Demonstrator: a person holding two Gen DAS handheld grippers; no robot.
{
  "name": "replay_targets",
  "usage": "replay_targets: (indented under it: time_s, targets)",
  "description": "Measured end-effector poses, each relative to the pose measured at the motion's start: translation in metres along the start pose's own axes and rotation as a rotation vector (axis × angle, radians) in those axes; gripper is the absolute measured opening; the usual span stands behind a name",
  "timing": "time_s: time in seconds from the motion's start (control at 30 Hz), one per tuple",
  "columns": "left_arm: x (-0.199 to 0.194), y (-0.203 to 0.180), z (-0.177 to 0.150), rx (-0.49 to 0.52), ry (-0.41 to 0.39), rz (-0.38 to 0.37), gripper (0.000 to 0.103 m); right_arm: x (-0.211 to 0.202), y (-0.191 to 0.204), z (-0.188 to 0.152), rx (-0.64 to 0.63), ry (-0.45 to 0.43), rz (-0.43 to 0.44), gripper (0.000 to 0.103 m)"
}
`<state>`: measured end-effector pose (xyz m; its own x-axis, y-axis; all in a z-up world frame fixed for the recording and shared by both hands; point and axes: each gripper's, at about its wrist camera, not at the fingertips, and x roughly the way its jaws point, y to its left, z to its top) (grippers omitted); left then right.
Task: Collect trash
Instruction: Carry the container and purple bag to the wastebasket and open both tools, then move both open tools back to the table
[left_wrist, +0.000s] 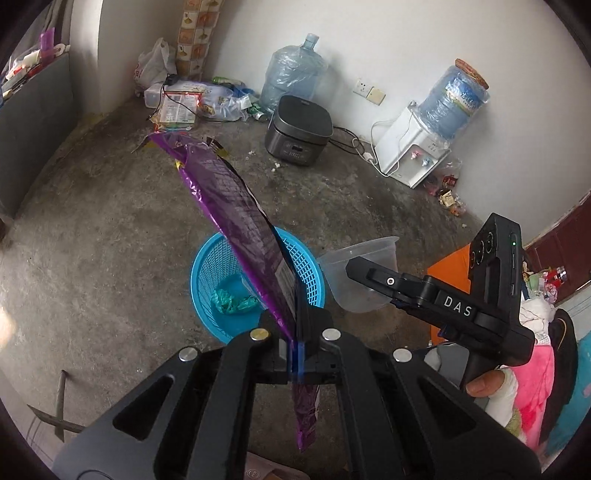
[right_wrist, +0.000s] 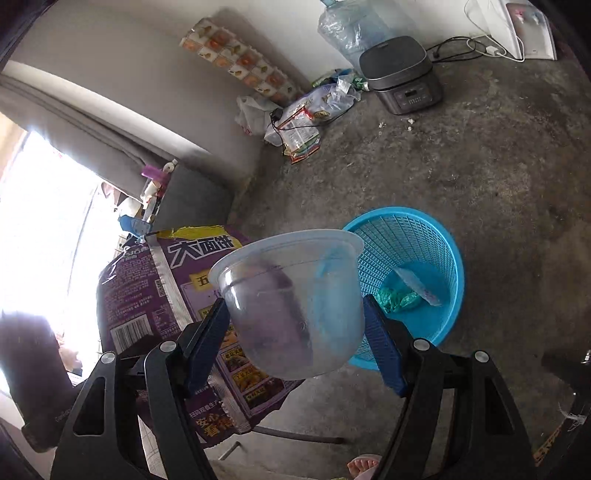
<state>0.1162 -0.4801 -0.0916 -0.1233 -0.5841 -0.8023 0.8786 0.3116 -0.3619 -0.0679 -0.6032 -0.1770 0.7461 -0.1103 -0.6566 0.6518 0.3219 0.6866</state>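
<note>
My left gripper (left_wrist: 295, 356) is shut on a large purple snack bag (left_wrist: 236, 218), held edge-on above a blue mesh basket (left_wrist: 207, 273) on the concrete floor. The bag's printed face shows in the right wrist view (right_wrist: 155, 306). My right gripper (right_wrist: 297, 334) is shut on a clear plastic bowl (right_wrist: 291, 302), held to the left of the basket (right_wrist: 443, 251). The bowl (left_wrist: 362, 269) and the right gripper (left_wrist: 373, 275) also show in the left wrist view, just right of the basket. Green crumpled trash (left_wrist: 232, 301) and a clear wrapper (right_wrist: 417, 286) lie in the basket.
A grey rice cooker (left_wrist: 299, 129), a water dispenser (left_wrist: 413, 151) with a bottle, a spare water jug (left_wrist: 291, 74) and a pile of packaging (left_wrist: 184, 103) stand along the far wall. Small wrappers (left_wrist: 447, 195) lie by the dispenser. Cables run along the wall.
</note>
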Motion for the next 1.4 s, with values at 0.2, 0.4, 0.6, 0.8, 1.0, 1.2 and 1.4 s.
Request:
replay_targets:
  time_s: [0.2,0.4,0.6,0.8,1.0,1.2,1.4]
  targets:
    - [0.089,0.024,0.007,-0.043,0.126,0.137,0.045,0.077,-0.066,0.026,0.163,0.055,-0.084,0.082]
    - [0.079,0.035,0.014,-0.098,0.1,0.139,0.047,0.11,-0.101,0.015,0.173,0.112,-0.186,0.082]
    - [0.028,0.02,0.024,-0.069,-0.012,0.163,0.053,0.091,-0.095,0.009,0.154,0.056,-0.177,0.082]
    - [-0.055,-0.002,0.016,-0.025,-0.15,0.153,0.061,0.048,-0.044,0.001,0.018,-0.035,-0.155,0.082]
    - [-0.158,-0.01,-0.024,0.001,-0.302,0.157,0.076,0.039,0.002,-0.011,-0.159,-0.048,-0.17,0.082]
    - [-0.254,0.011,-0.088,-0.028,-0.399,0.252,0.083,0.112,-0.021,-0.014,-0.154,0.151,-0.347,0.058]
    - [-0.33,0.046,-0.162,-0.152,-0.459,0.416,0.085,0.216,-0.056,-0.022,-0.231,0.393,-0.569,0.045]
